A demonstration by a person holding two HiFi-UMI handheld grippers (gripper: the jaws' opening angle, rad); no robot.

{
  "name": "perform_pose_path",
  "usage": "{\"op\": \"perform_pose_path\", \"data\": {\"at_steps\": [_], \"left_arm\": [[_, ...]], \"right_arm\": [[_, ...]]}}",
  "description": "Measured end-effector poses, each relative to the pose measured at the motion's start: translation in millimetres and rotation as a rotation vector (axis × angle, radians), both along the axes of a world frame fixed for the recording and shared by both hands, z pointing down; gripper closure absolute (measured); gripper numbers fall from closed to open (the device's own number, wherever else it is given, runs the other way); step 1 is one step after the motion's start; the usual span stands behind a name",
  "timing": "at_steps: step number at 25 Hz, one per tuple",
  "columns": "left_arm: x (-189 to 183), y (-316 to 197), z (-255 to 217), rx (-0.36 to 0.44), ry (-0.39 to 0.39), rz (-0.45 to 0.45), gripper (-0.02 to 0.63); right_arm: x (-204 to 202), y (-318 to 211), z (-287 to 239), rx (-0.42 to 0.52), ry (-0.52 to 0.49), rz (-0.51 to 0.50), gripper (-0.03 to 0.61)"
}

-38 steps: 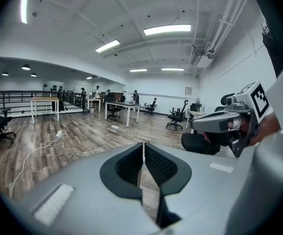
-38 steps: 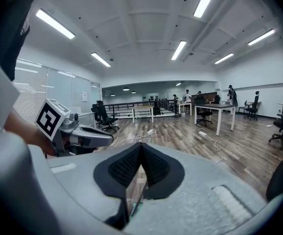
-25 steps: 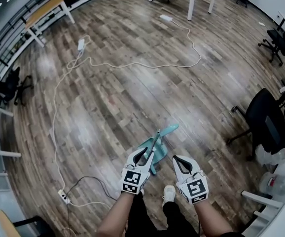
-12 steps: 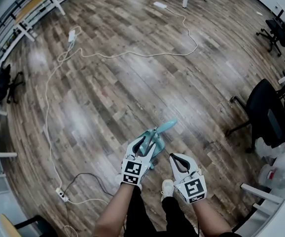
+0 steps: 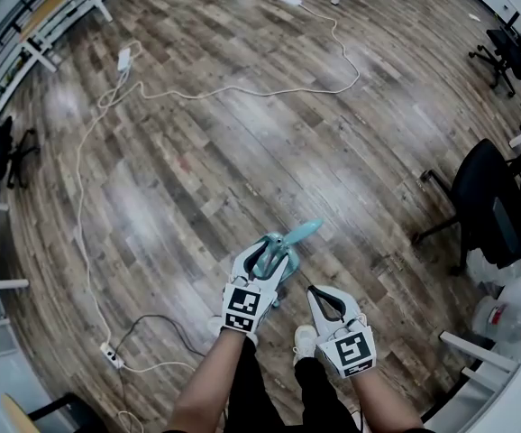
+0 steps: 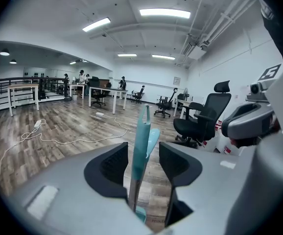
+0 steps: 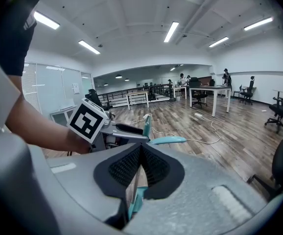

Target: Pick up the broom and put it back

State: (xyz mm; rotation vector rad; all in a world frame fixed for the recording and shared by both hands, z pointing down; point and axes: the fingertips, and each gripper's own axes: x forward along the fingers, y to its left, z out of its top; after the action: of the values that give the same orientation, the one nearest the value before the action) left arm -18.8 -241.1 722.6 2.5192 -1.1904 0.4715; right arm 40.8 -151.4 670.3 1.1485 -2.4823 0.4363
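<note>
The broom's teal handle (image 6: 142, 131) stands upright between the jaws of my left gripper (image 6: 144, 163), its metal shaft running down below. These jaws are opening, with a gap beside the handle. A second teal handle, the dustpan's (image 5: 304, 232), slants away just behind it. In the head view my left gripper (image 5: 268, 251) sits over the teal broom and dustpan near the person's feet. My right gripper (image 5: 319, 294) hangs a little to the right, apart from them. Its pads (image 7: 153, 168) meet with nothing between them; the broom's shaft (image 7: 130, 195) shows beyond.
White cables (image 5: 233, 88) trail across the wooden floor to a power strip (image 5: 112, 357). A black office chair (image 5: 486, 210) and white bags (image 5: 513, 318) stand at the right. A wooden-topped table (image 5: 62, 3) stands at the far left. The person's shoe (image 5: 304, 339) is below the grippers.
My left gripper's jaws have spread apart from the broom's shaft. Both grippers have sunk a little, the left one also sliding along the handle.
</note>
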Motion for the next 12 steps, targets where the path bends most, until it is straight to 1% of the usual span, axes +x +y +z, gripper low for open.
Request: {"op": "perform_pose_path", "data": {"at_steps": [5, 11, 12], "left_arm": [[4, -7, -3, 0.010, -0.004, 0.007, 0.401], [6, -13, -7, 0.024, -0.025, 0.006, 0.463], [6, -13, -7, 0.028, -0.029, 0.003, 0.500]], "right_arm": [[-2, 5, 4, -0.016, 0.001, -0.004, 0.575], [-4, 7, 2, -0.021, -0.002, -0.004, 0.575], [-4, 8, 2, -0.022, -0.002, -0.005, 0.575]]}}
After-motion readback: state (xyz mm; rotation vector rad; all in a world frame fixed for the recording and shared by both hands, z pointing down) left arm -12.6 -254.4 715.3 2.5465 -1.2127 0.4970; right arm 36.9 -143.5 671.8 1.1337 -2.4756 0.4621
